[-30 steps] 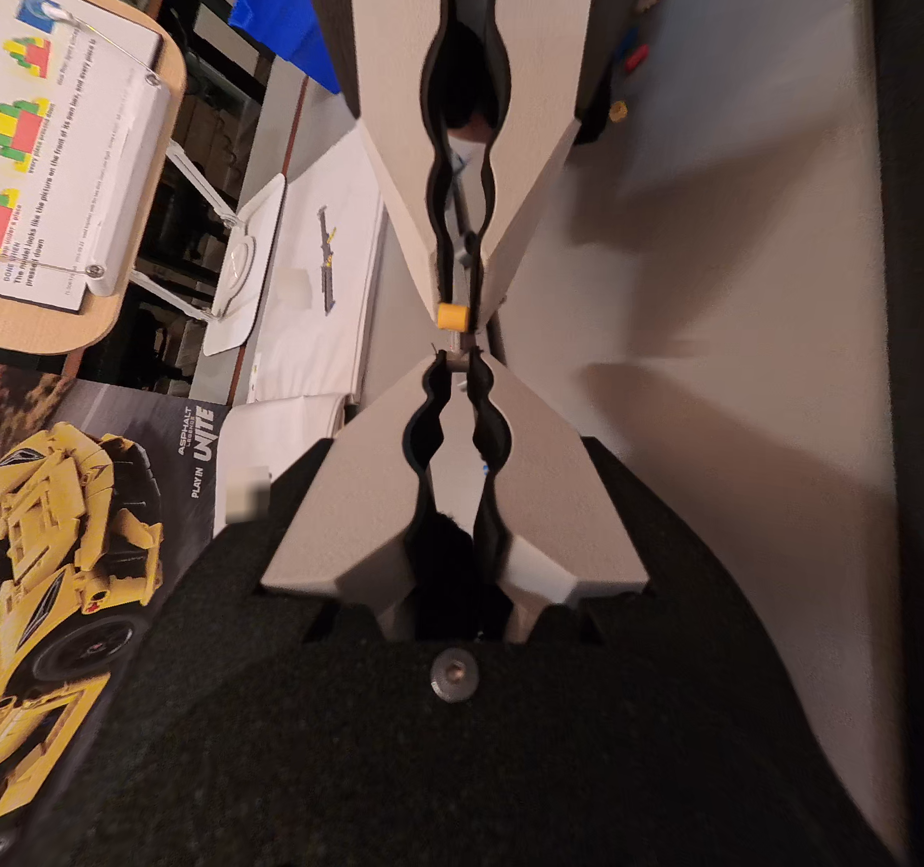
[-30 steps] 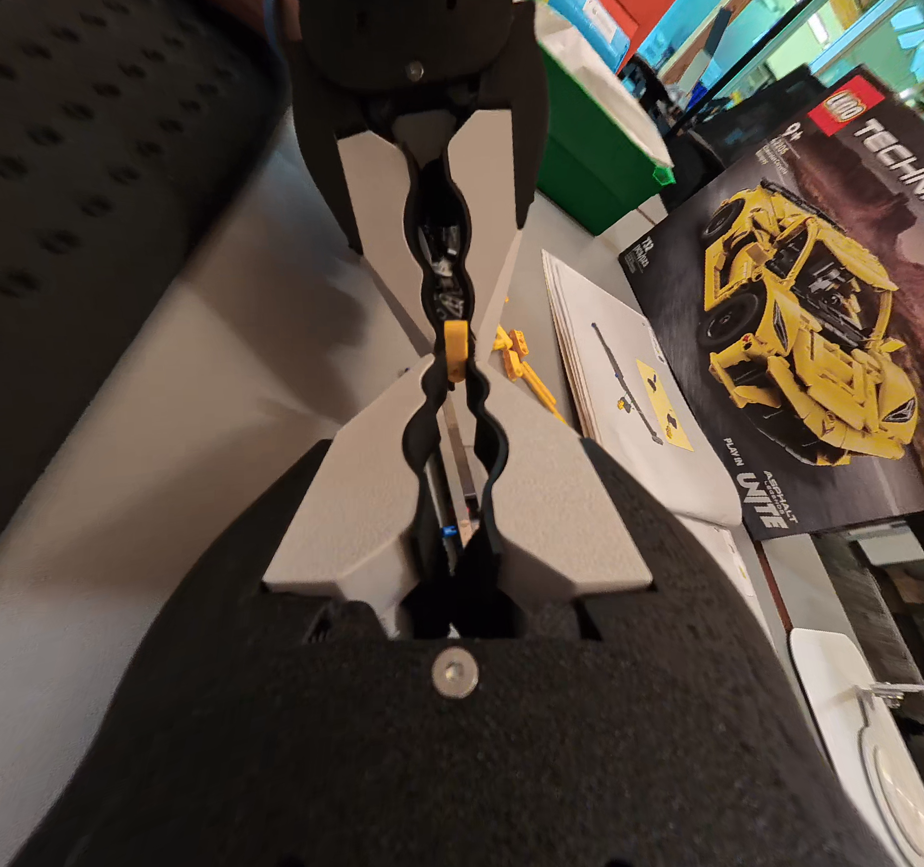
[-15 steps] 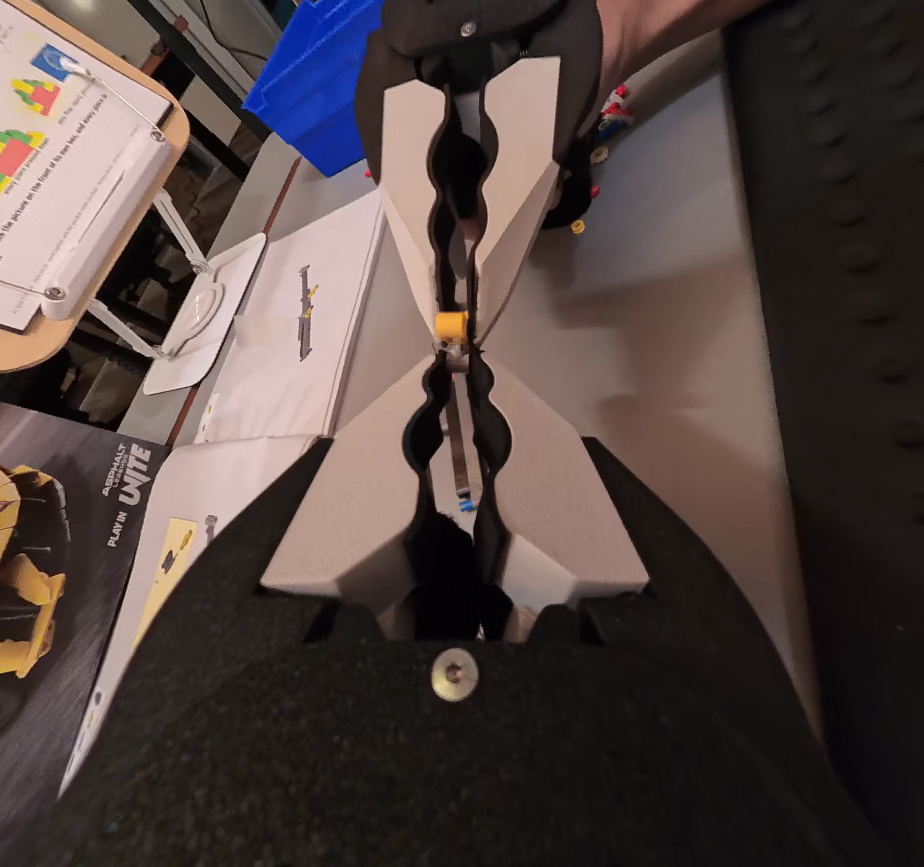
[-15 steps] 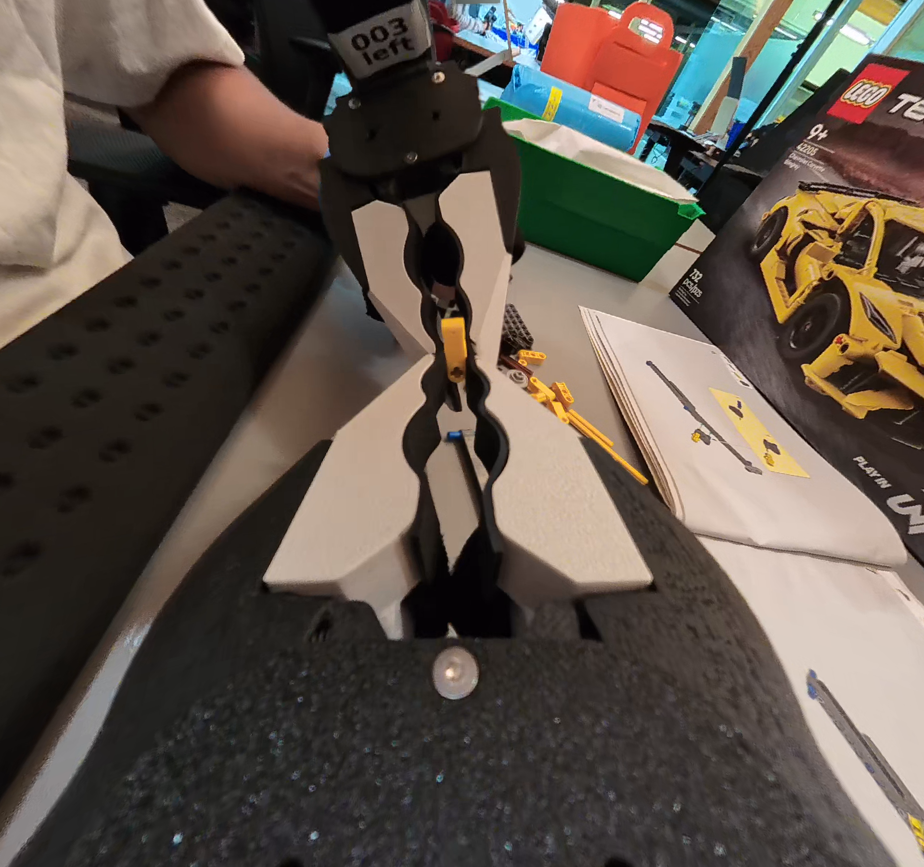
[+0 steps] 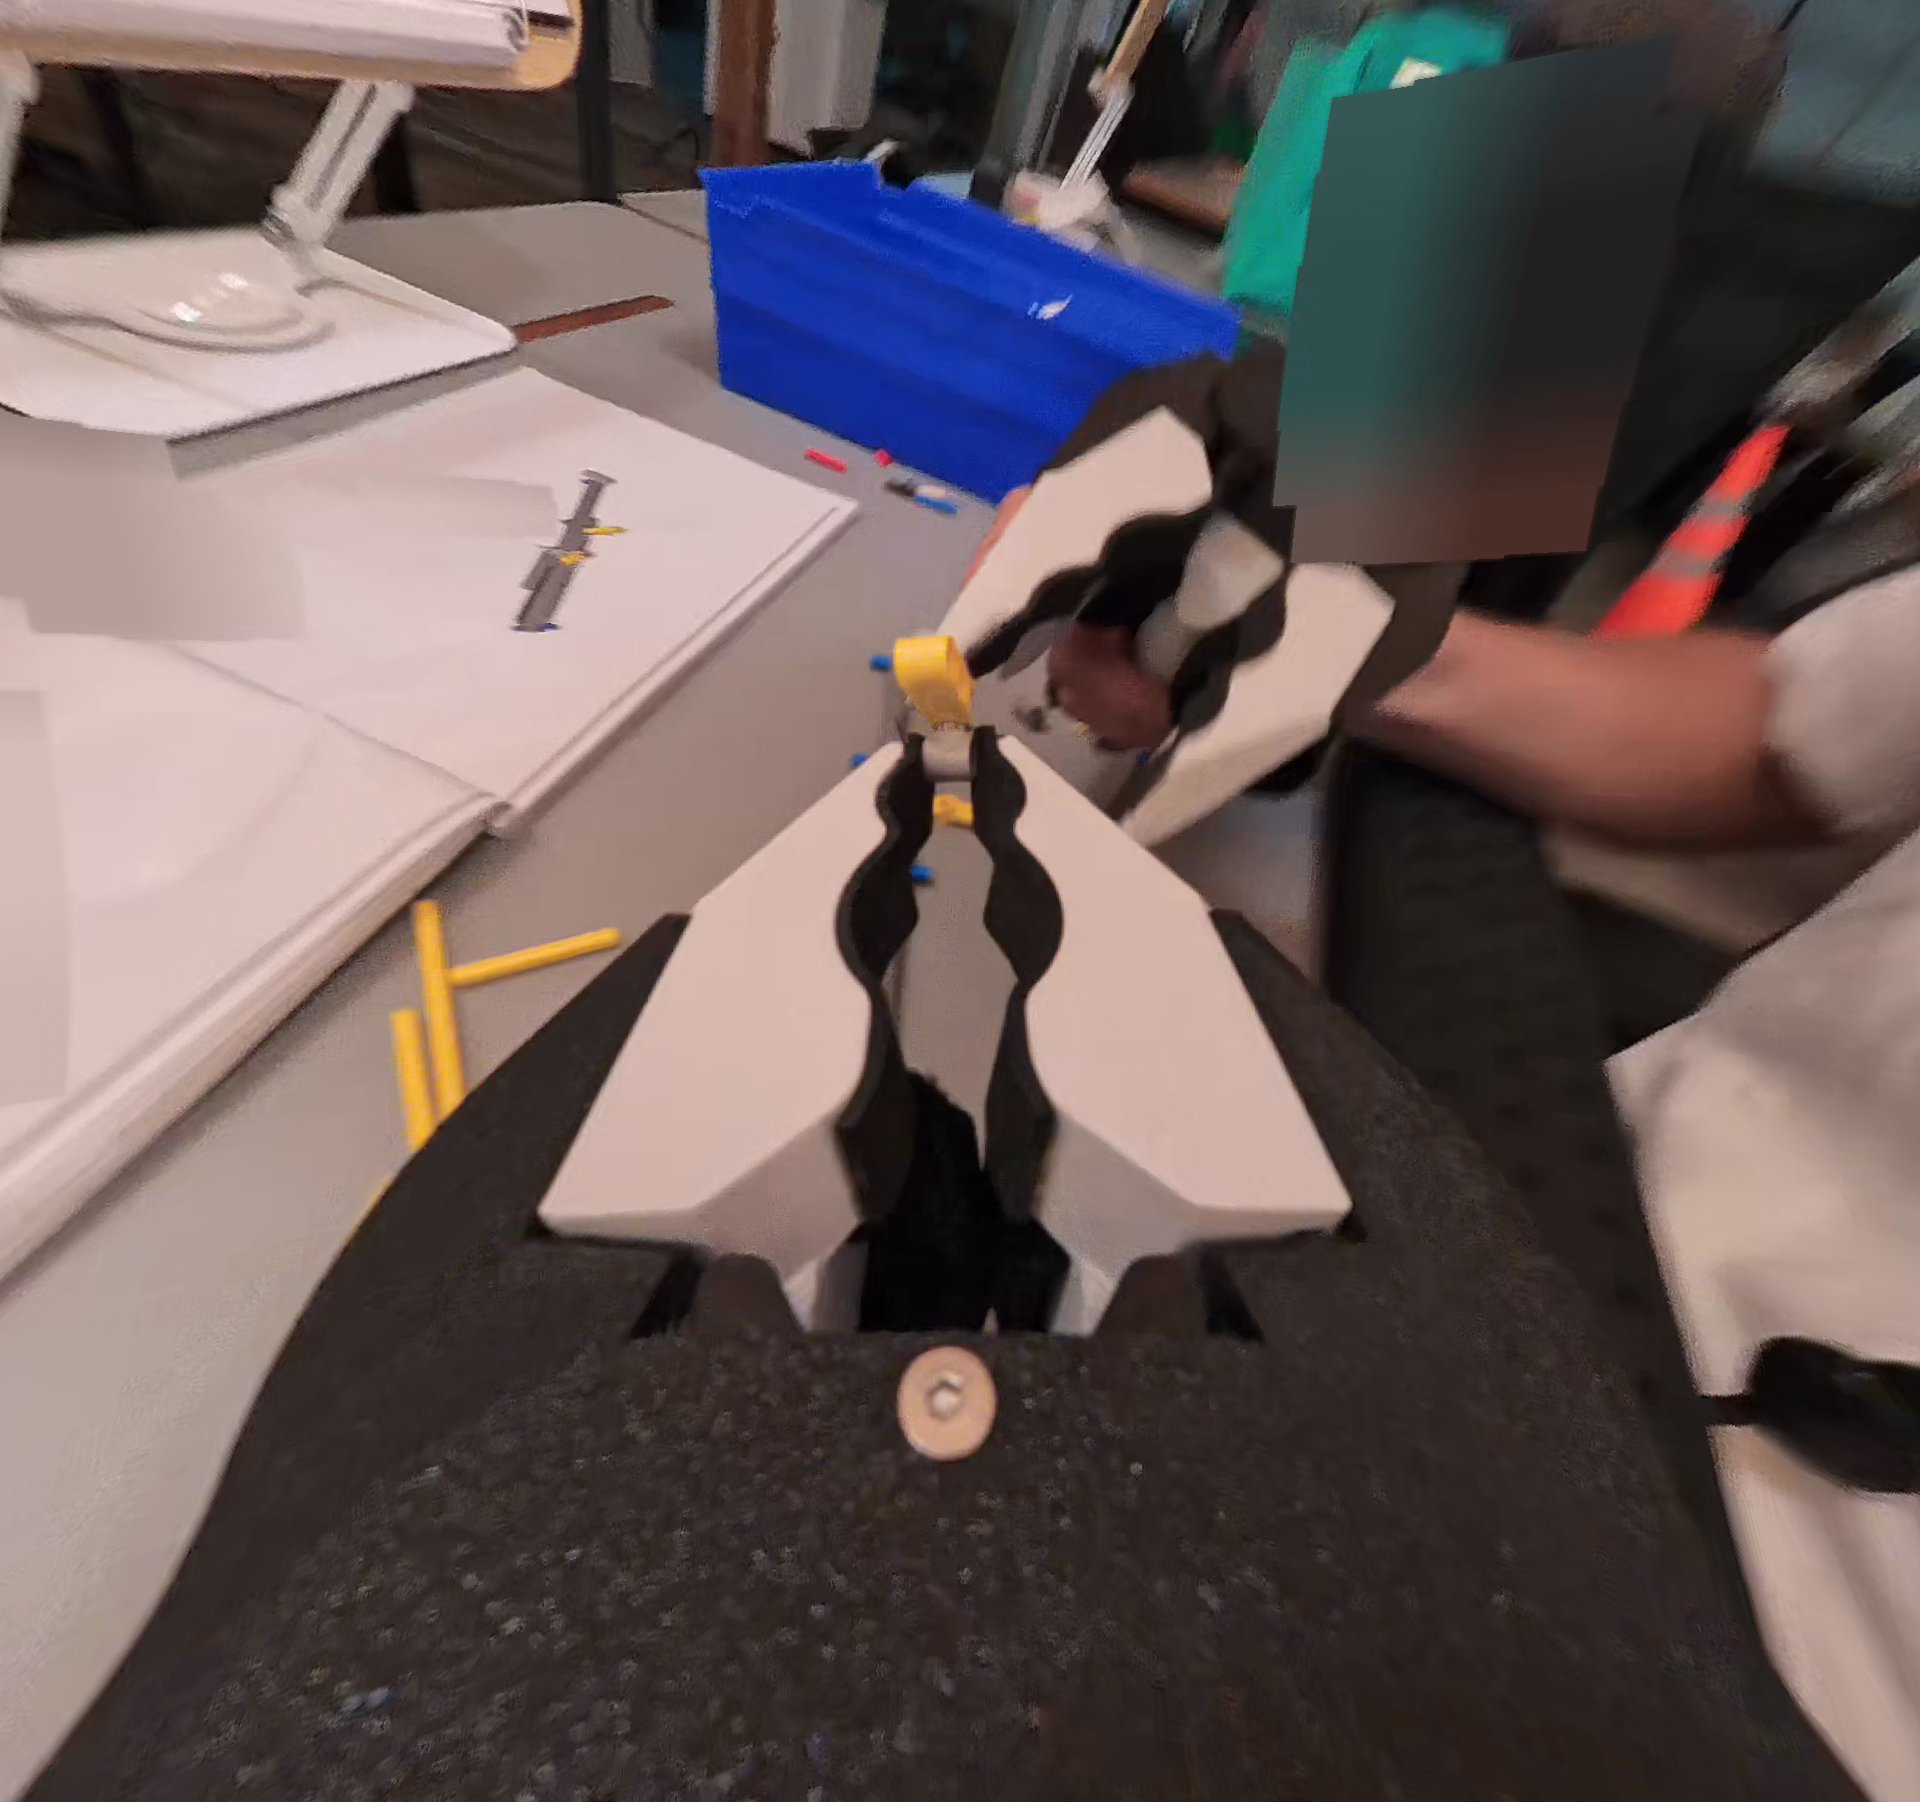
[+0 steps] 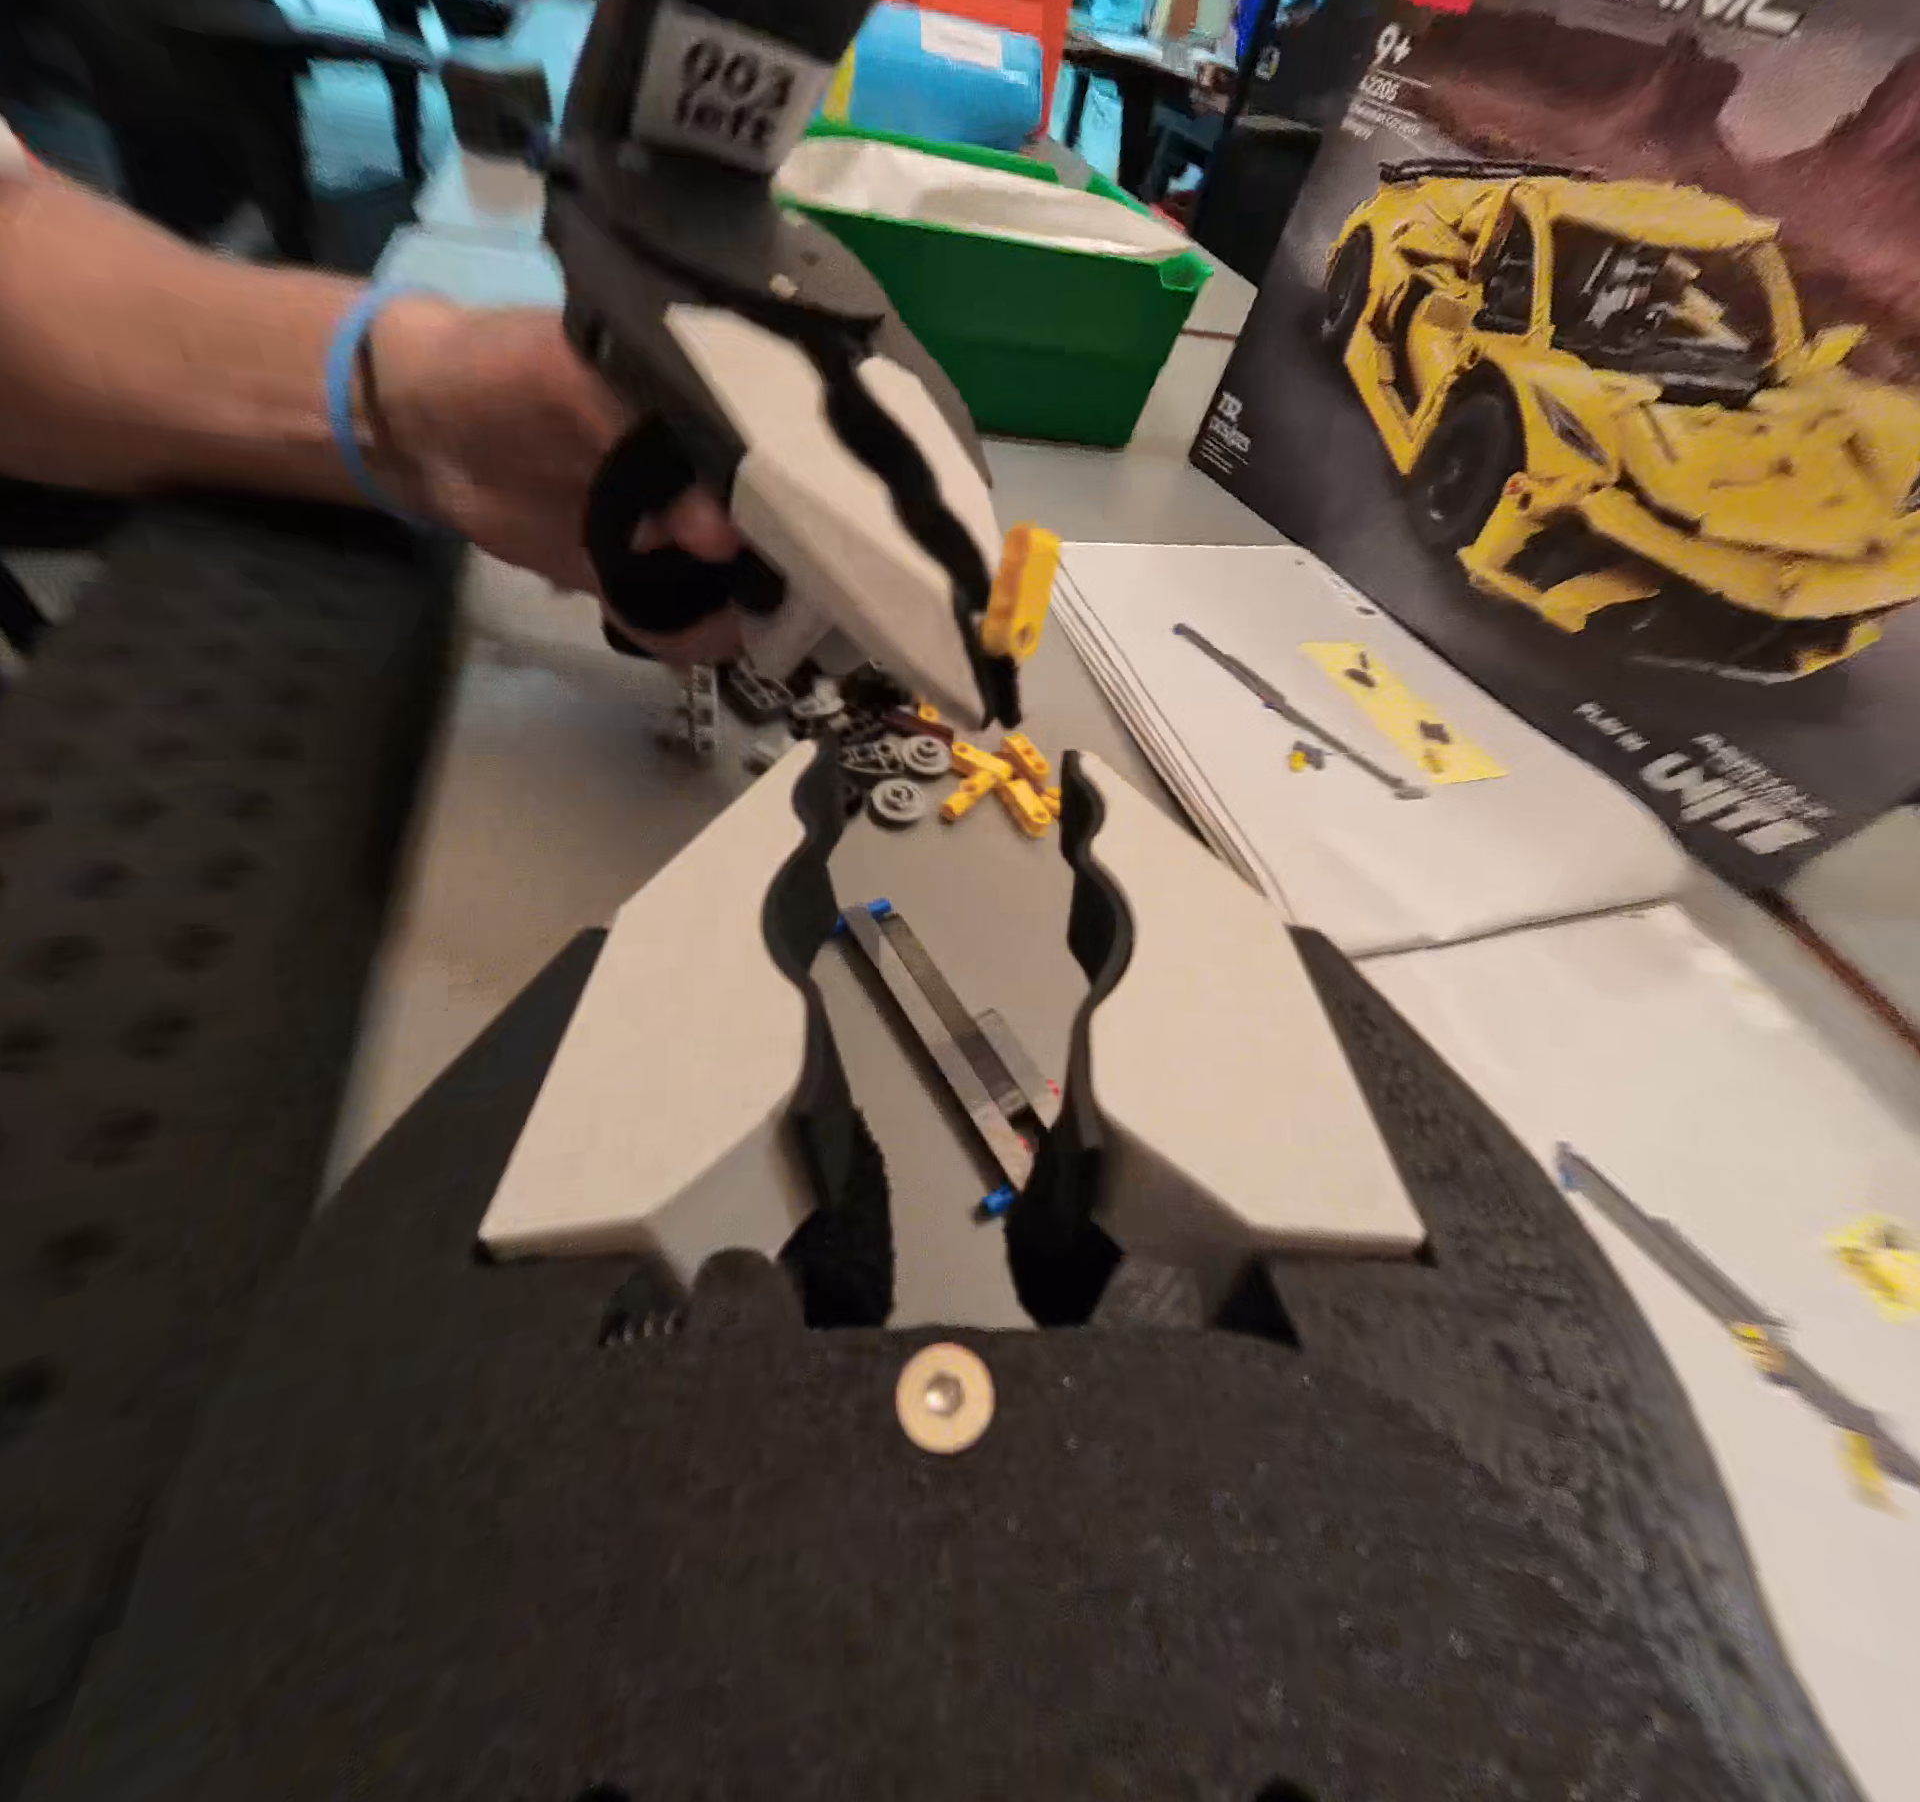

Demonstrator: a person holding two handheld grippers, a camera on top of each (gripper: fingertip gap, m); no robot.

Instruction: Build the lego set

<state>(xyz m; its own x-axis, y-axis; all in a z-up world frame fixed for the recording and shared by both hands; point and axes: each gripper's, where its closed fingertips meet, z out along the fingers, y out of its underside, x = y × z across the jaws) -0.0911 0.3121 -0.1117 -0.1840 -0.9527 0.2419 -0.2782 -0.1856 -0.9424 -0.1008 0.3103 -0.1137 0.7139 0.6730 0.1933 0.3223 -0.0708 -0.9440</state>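
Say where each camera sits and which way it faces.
Left wrist view: on the left hand-held gripper, facing across the table to a blue bin; the person's right forearm shows.
Right wrist view: on the open right hand-held gripper, facing a green bin and the box; the left hand shows.
Shared: the yellow piece in the left hand-held gripper, and the booklet.
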